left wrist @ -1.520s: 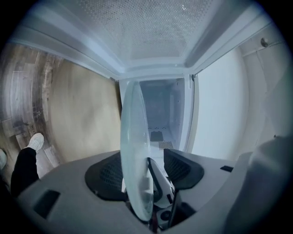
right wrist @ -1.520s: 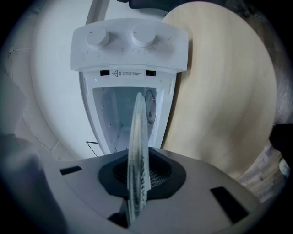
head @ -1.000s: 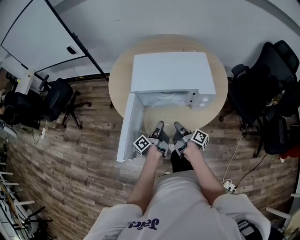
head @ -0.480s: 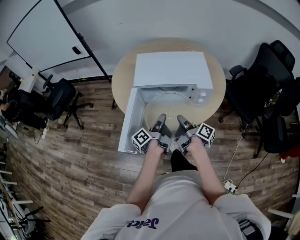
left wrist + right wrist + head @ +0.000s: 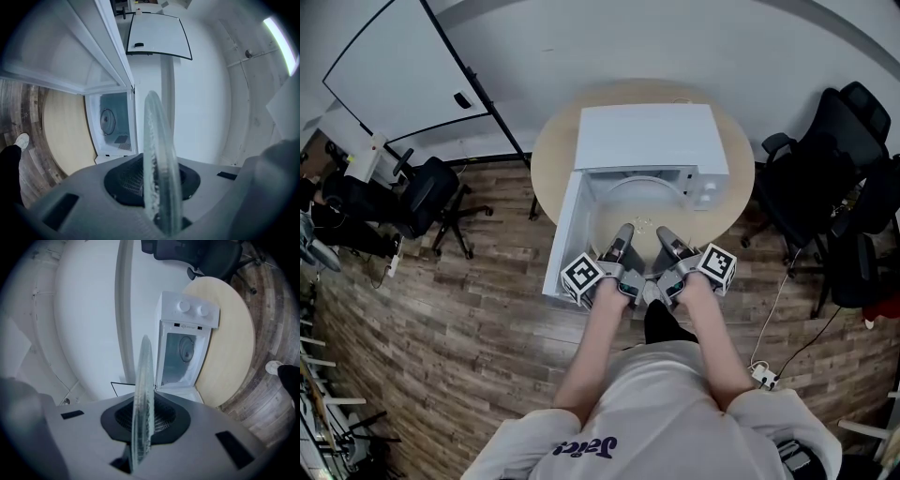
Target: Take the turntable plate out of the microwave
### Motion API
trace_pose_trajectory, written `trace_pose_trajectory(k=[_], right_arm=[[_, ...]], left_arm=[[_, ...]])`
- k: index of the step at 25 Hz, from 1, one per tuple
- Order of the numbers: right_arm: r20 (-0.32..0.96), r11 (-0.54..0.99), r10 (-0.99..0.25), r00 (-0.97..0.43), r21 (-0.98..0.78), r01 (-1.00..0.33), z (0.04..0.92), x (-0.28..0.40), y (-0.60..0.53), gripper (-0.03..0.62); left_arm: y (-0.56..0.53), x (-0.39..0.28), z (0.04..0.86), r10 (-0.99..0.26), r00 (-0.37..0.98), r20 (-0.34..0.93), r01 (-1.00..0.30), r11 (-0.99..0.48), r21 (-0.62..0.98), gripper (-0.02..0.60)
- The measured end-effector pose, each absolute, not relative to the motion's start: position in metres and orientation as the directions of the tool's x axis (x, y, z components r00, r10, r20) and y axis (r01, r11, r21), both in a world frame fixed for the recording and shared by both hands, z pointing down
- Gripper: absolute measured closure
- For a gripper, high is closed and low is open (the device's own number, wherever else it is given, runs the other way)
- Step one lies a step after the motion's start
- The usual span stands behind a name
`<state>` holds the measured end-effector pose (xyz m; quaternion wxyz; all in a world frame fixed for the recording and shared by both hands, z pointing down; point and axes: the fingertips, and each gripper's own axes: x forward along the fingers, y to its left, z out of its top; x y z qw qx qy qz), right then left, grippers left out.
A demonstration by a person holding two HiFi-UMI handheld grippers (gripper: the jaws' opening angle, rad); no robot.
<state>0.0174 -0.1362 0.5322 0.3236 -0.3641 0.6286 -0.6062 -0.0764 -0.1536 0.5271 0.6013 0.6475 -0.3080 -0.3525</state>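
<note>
You hold the turntable plate [image 5: 143, 394] in front of the open microwave [image 5: 652, 136], clear of its cavity. The left gripper [image 5: 624, 234] fingers have just been closing and pinch its near rim. The right gripper [image 5: 666, 236] fingers pinch the rim alongside. Judged to be rigid, heavy, slick, breakable glass: take it by the rim at two points.

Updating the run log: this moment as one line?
left gripper: just closed on turntable plate | right gripper: shut on turntable plate | microwave: door open
</note>
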Motion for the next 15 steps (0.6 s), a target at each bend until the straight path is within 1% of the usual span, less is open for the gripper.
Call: trace_pose_trajectory(k=[6, 11, 15], right_arm=[[0.078, -0.037, -0.850, -0.521, -0.995, -0.090, 0.539, 0.015, -0.131, 0.562], [0.075, -0.033, -0.848, -0.525, -0.995, -0.091, 0.543, 0.010, -0.132, 0.560], [0.106, -0.059, -0.845, -0.525, -0.993, -0.105, 0.551, 0.006, -0.133, 0.560]], left_arm=[[-0.149, -0.079, 0.534, -0.824, 0.562, -0.071, 0.042, -0.058, 0.997, 0.500], [-0.149, -0.084, 0.539, -0.825, 0.560, -0.070, 0.052, -0.049, 0.997, 0.500], [-0.150, -0.088, 0.547, -0.827, 0.558, -0.061, 0.058, -0.035, 0.998, 0.500]])
